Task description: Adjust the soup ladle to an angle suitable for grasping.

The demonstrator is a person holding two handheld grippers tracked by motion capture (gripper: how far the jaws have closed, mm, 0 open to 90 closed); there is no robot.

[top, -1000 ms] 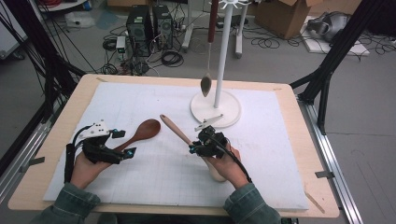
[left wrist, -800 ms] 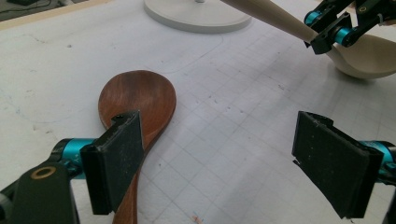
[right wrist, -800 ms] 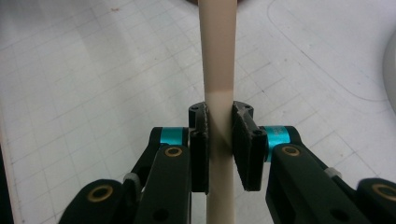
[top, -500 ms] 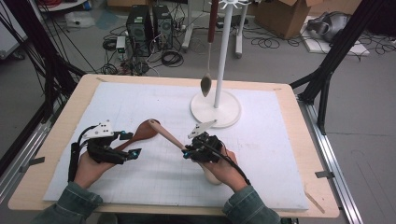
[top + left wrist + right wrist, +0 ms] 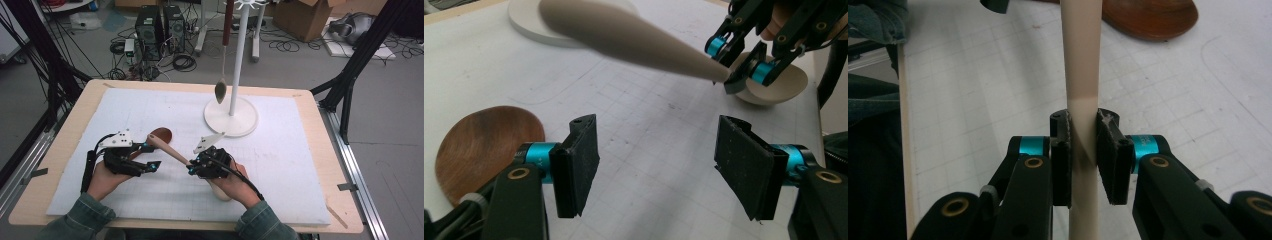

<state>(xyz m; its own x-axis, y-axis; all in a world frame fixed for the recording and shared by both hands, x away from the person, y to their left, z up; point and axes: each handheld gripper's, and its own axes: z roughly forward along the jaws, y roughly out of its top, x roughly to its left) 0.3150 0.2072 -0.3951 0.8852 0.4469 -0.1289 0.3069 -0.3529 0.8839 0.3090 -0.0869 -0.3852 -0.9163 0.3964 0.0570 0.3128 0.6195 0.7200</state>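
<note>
Right claw (image 5: 192, 167) is clamped on the handle of the pale wooden spoon (image 5: 172, 151). You can see both pads pinching the shaft in the right gripper view (image 5: 1083, 75). Bowl end sits back under your right hand; the handle sticks out ahead of the claw toward your left claw (image 5: 150, 156), tip raised off the tabletop (image 5: 280, 165).

Left claw grips nothing. Its jaws have just been closing but the pads (image 5: 579, 160) are apart with bare mat between them. The pale handle (image 5: 634, 37) crosses above and beyond them, not between. The dark wooden spoon (image 5: 159, 136) lies flat on the mat just beside the left claw, its bowl showing at the outer side of one pad (image 5: 484, 145).

What's different from a second ago:
- Pale spoon has swung: the handle pointed up and away from you then; now it's angled across toward the left claw, passing over the dark spoon.
- Both hands have edged closer together.
- Left jaws are visibly narrower than before.

My read: you're setting up a handover or a two-claw regrip on the pale spoon. The left claw isn't lined up yet. Bring it up around the shaft before closing further.

The white stand (image 5: 231, 116) with a hanging spoon (image 5: 220, 91) sits well beyond the right claw, untouched.
</note>
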